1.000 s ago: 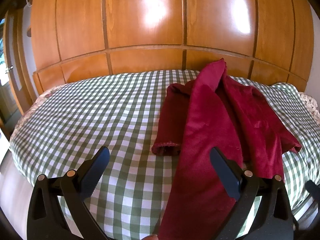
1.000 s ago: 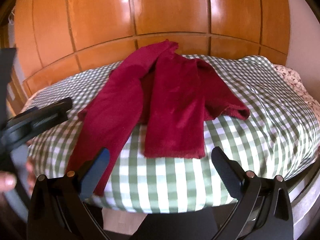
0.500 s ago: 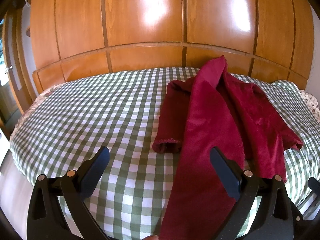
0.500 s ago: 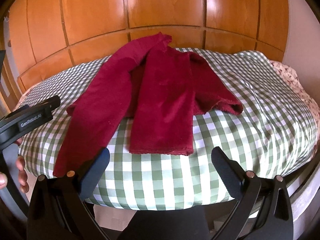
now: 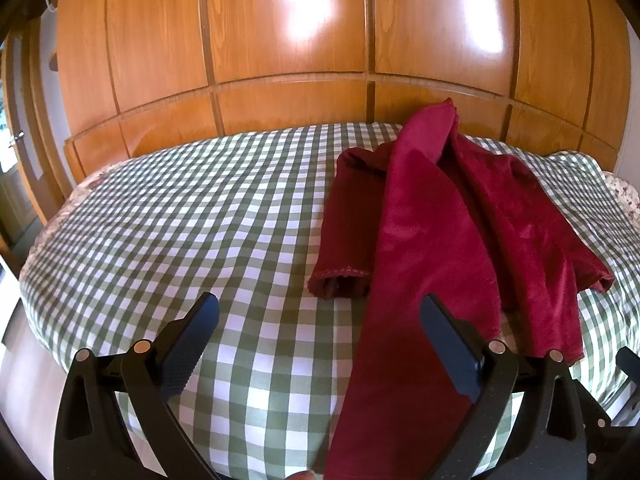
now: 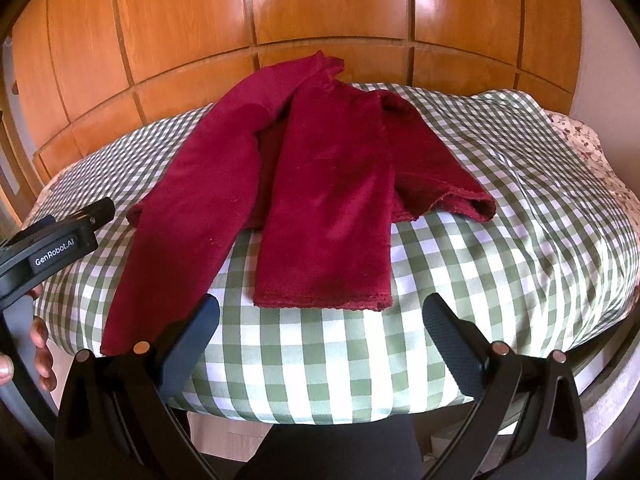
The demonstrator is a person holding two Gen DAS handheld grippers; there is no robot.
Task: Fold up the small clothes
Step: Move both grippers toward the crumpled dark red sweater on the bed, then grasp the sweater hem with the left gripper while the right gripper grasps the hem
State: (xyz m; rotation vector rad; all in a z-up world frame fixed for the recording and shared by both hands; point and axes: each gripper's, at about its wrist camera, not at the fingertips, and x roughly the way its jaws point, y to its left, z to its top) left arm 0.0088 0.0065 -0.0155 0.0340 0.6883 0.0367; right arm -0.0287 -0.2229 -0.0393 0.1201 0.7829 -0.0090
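A dark red long-sleeved garment [image 5: 440,216] lies on the green-and-white checked bed [image 5: 200,220], open at the front, its panels spread towards me. In the right wrist view the garment [image 6: 320,184] lies in the middle with its right sleeve [image 6: 452,196] folded across and its left panel [image 6: 176,240] hanging over the near edge. My left gripper [image 5: 318,336] is open and empty, its right finger over the left panel. My right gripper [image 6: 320,332] is open and empty, just before the right panel's hem [image 6: 320,300]. The left gripper's body [image 6: 52,252] shows at the left.
A tall wooden wardrobe [image 5: 320,40] stands behind the bed. A floral sheet [image 6: 588,140] shows at the bed's far right corner. The bed's near edge [image 6: 320,408] drops off below the right gripper. A door [image 5: 16,168] is at the far left.
Both grippers have moved a little closer over the bed and the garment looms larger. The garment itself lies as before. Both grippers stay open.
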